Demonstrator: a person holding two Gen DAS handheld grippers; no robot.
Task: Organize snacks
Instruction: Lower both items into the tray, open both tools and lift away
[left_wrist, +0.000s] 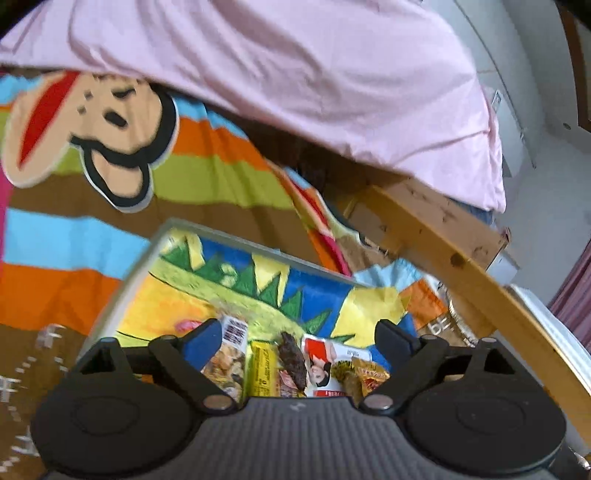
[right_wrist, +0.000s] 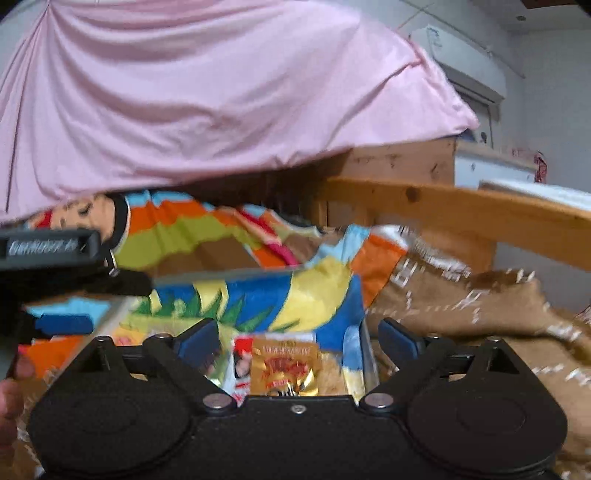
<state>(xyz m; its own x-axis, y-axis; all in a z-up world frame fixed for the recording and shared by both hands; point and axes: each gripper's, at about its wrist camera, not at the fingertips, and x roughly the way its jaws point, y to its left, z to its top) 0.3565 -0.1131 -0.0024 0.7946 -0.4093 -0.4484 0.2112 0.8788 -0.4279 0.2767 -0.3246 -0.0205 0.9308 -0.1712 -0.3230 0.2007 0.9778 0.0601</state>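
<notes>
Your left gripper (left_wrist: 297, 338) and right gripper (right_wrist: 297, 338) both hang spread and empty above the snack packets (left_wrist: 295, 365) in the box (left_wrist: 147, 251).

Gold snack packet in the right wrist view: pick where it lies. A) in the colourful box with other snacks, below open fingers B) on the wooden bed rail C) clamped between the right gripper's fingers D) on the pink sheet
A: the gold snack packet lies among other packets inside the colourful box, and the right gripper stands wide open, touching nothing.
</notes>
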